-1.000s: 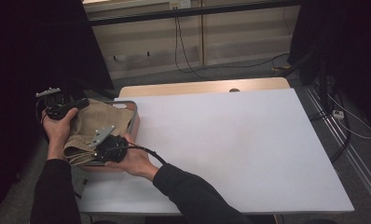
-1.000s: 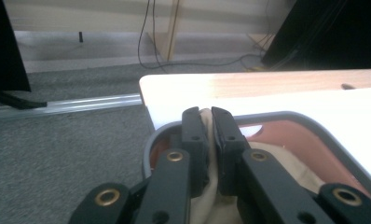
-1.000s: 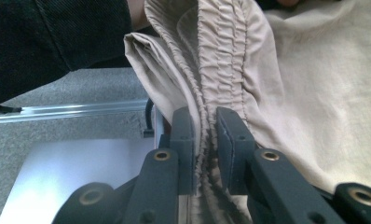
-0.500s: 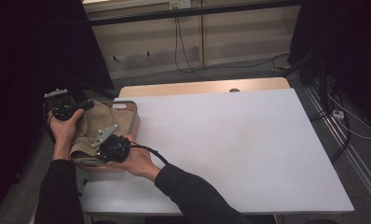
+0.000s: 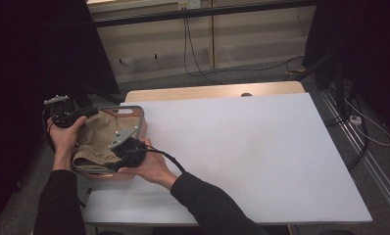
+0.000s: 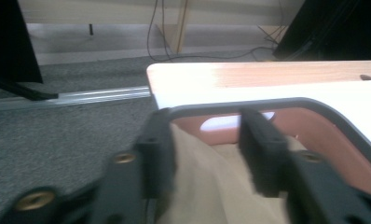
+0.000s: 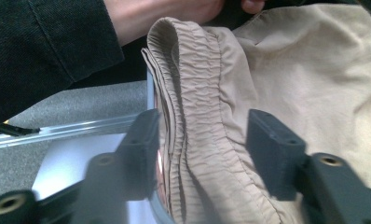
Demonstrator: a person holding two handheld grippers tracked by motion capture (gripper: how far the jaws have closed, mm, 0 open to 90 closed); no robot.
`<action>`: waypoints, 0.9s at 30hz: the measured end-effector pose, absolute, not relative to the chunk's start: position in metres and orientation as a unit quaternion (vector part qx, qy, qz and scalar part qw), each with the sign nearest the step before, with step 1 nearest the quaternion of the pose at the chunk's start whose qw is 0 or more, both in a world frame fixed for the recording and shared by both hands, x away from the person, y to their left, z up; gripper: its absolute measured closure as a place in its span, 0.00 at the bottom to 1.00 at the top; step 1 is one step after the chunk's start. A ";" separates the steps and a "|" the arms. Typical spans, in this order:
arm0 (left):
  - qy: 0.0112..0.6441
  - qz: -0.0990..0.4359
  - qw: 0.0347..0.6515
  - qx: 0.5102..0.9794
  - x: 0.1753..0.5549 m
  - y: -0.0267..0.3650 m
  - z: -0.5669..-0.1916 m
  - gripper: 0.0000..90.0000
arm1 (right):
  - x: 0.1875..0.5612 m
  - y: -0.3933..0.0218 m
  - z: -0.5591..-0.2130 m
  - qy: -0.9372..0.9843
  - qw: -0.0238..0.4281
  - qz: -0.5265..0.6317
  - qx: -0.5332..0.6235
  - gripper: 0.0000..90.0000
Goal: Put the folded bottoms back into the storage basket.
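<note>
A beige folded garment (image 5: 97,137) lies in a basket with a grey rim (image 5: 140,117) and a reddish inside, at the table's left edge. My left gripper (image 5: 87,111) reaches in from the basket's far left. In the left gripper view its jaws (image 6: 206,126) have just been opening and stand apart, with the garment (image 6: 207,186) between them below the rim (image 6: 277,103). My right gripper (image 5: 112,162) is at the basket's near side. Its jaws (image 7: 204,126) have also just been opening, and the garment's gathered waistband (image 7: 193,93) runs between them, no longer pinched.
The basket overhangs the left side of a table covered by a white sheet (image 5: 242,147), with a bare wooden strip (image 5: 207,92) at the far edge. Grey carpet, cables (image 5: 193,54) and a metal rail (image 6: 81,95) lie beyond. My left sleeve (image 7: 48,42) is close to the waistband.
Both grippers, earlier shut on the garment, now stand with jaws apart. The right hand has shifted slightly to the right along the basket. The left hand has stayed put.
</note>
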State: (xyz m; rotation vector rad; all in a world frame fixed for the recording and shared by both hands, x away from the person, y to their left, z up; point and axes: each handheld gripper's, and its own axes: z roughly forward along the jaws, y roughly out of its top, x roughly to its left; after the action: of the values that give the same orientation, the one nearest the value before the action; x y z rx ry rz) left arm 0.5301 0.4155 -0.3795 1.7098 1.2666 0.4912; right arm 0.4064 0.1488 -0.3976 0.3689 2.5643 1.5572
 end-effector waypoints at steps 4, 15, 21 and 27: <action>0.506 0.203 0.471 0.694 0.525 0.418 -0.378 0.37 | 0.406 0.141 -0.399 0.842 0.054 0.519 0.136 0.34; 0.520 0.232 0.458 0.682 0.507 0.423 -0.375 0.11 | 0.400 0.119 -0.395 0.829 0.067 0.535 0.147 0.14; 0.524 0.244 0.449 0.681 0.491 0.433 -0.374 0.26 | 0.393 0.103 -0.396 0.827 0.072 0.537 0.148 0.14; 0.532 0.226 0.454 0.678 0.481 0.444 -0.379 0.45 | 0.388 0.089 -0.398 0.824 0.082 0.539 0.152 0.14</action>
State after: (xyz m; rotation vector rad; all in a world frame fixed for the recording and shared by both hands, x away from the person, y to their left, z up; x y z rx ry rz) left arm 0.4806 0.4442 -0.3786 1.6746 1.3133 0.5577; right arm 0.3879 0.0890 -0.3985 0.4532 2.4623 1.6103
